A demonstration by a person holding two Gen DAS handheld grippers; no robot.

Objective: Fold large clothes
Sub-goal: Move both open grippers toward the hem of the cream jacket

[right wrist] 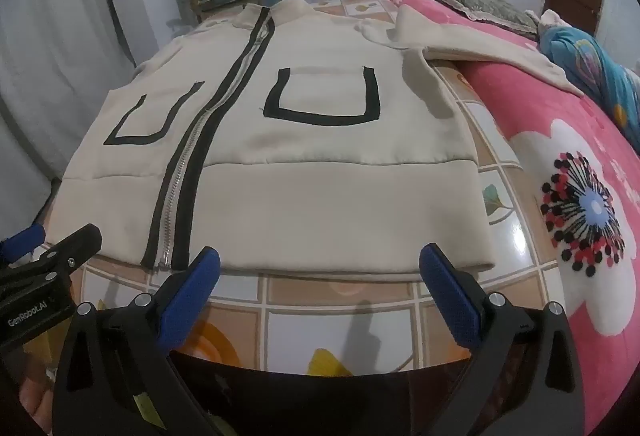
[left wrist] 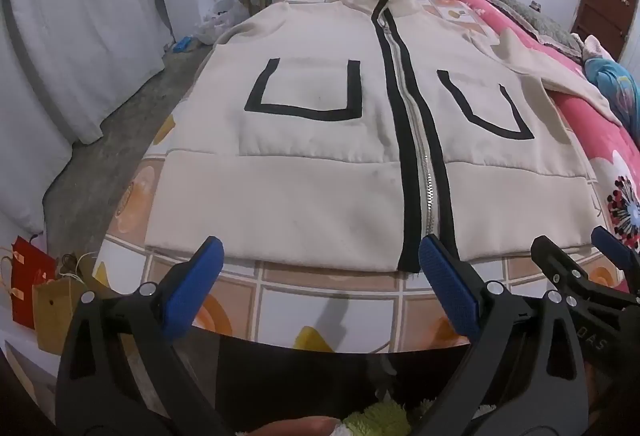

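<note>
A cream zip-front jacket with black trim lies flat, front up, on the tile-patterned table; the left tool and right tool hover just short of its hem, both spread apart, holding nothing

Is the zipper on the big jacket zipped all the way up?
Yes, the silver zipper on the cream jacket runs closed between its black strips from the hem up to the collar, with both front halves lying joined.
</note>
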